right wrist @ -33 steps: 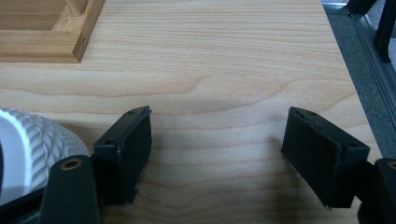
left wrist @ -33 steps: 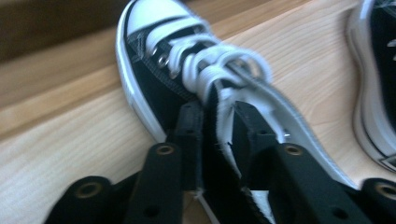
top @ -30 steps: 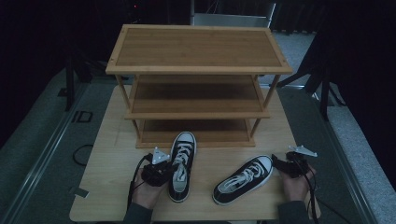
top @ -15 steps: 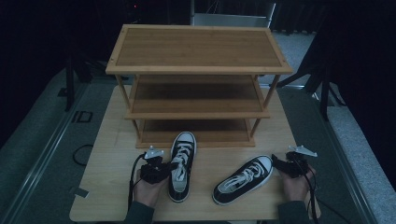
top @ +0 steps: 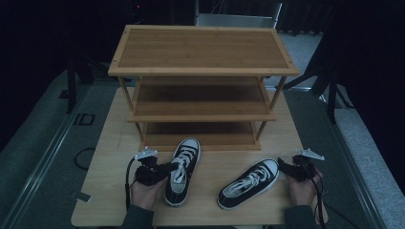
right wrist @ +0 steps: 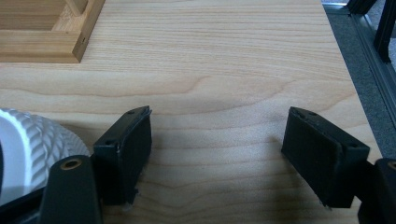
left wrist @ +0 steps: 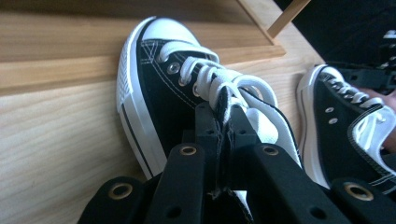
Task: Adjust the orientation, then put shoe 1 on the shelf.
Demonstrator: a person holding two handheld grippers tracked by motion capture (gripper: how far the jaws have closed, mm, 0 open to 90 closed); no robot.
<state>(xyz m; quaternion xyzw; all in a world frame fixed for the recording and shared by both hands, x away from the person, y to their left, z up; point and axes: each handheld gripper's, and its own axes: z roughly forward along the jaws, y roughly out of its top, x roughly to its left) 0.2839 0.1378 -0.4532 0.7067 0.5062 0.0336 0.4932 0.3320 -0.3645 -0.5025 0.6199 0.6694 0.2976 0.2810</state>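
Observation:
Two black canvas sneakers with white laces and toe caps lie on the wooden table [top: 111, 143] in front of a bamboo rack. The left sneaker [top: 182, 168] points at the rack's bottom shelf. My left gripper [top: 165, 171] is at its left side, and in the left gripper view the jaws are shut on the sneaker's [left wrist: 159, 93] upper edge beside the laces. The right sneaker [top: 250, 182] lies at an angle, toe to the right. Just past that toe, my right gripper [top: 284, 167] is open; between its jaws is bare table [right wrist: 217, 140], with the white toe cap [right wrist: 32, 149] at the left.
The three-tier bamboo rack [top: 200, 47] stands at the back of the table, its shelves bare. Its base corner [right wrist: 42, 44] is ahead and left of the right gripper. Grey floor and a dark rail [right wrist: 373, 51] run past the table's right edge.
My left hand and gripper have shifted slightly against the left sneaker's side. Both sneakers and the right gripper stay where they were.

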